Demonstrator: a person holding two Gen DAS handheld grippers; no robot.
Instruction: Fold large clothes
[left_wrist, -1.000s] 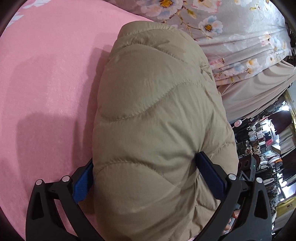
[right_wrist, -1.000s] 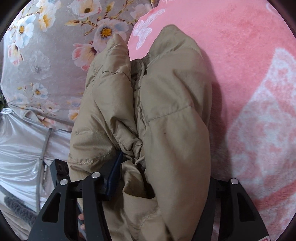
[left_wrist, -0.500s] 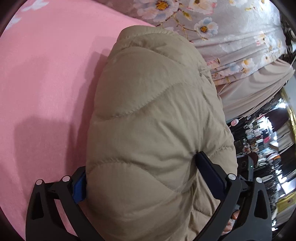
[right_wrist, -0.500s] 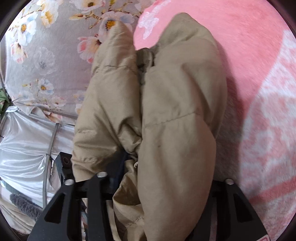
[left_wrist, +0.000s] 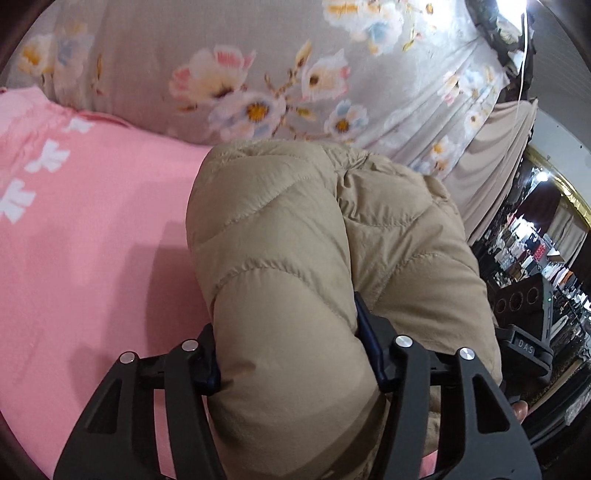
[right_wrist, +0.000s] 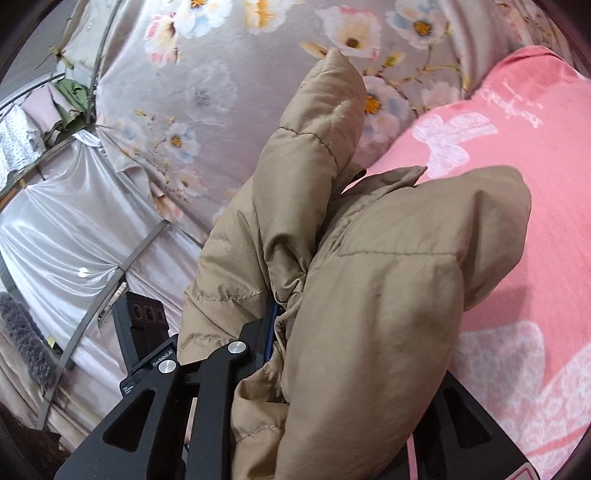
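Both grippers, left gripper (left_wrist: 291, 354) and right gripper (right_wrist: 354, 350), are clamped on the puffy tan jacket (left_wrist: 332, 258) bulging ahead of their fingers; slick padding could squirm free, undoing the fold over the pink blanket (left_wrist: 92, 221).

The right gripper (right_wrist: 354, 354) squeezes a puffy tan coat (right_wrist: 369, 280) over a pink blanket (right_wrist: 524, 155).

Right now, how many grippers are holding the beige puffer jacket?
2. The left gripper clamps a quilted bulge of the beige puffer jacket; the right gripper is shut on a bunched fold, its right finger hidden by fabric.
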